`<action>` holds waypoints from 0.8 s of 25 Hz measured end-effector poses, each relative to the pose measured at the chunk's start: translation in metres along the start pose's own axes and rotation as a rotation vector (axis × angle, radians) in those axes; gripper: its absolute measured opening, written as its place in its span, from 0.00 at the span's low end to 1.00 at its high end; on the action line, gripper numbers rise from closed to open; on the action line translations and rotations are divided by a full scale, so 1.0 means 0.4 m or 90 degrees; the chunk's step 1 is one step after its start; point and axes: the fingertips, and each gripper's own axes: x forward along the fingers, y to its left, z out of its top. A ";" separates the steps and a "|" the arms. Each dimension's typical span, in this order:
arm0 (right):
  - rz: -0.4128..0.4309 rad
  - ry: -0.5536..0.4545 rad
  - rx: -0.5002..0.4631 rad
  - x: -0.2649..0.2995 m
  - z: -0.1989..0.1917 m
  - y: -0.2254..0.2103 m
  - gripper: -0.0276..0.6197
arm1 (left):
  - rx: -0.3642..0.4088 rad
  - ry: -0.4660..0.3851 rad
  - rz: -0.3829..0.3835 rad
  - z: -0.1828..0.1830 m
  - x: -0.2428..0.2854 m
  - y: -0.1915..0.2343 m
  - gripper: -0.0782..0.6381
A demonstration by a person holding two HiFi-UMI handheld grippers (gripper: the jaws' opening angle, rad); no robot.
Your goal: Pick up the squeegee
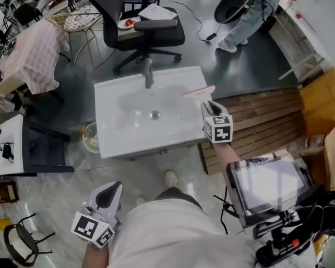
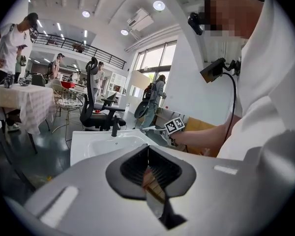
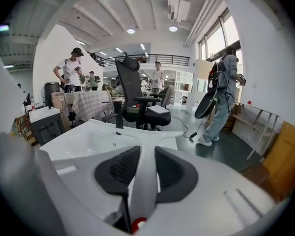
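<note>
The squeegee (image 1: 199, 91) has a white handle and a pale pink blade. It hangs above the right rim of the white sink (image 1: 116, 141), with my right gripper (image 1: 211, 107) shut on its handle. In the right gripper view the handle (image 3: 143, 151) runs up between the black pads and spreads into the wide head over the basin. My left gripper (image 1: 108, 196) is low at the left, close to my body and well short of the sink. Its pads (image 2: 160, 170) meet with nothing between them.
A dark faucet (image 1: 148, 72) stands at the sink's far edge. Behind the sink is a black office chair (image 1: 146, 28). Wooden pallets (image 1: 259, 115) lie to the right and a screen on a stand (image 1: 266, 186) is near my right side. A person (image 1: 250, 9) stands at the far right.
</note>
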 end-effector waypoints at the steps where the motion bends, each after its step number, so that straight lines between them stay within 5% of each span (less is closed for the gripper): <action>1: -0.001 -0.004 0.001 -0.027 0.003 0.013 0.20 | 0.001 -0.003 -0.007 -0.004 -0.013 -0.002 0.12; 8: -0.001 -0.028 0.011 -0.227 0.023 0.119 0.20 | 0.047 -0.002 -0.038 -0.042 -0.112 -0.012 0.12; 20: 0.004 -0.053 0.031 -0.539 -0.011 0.343 0.20 | 0.034 0.002 -0.100 -0.124 -0.240 -0.003 0.12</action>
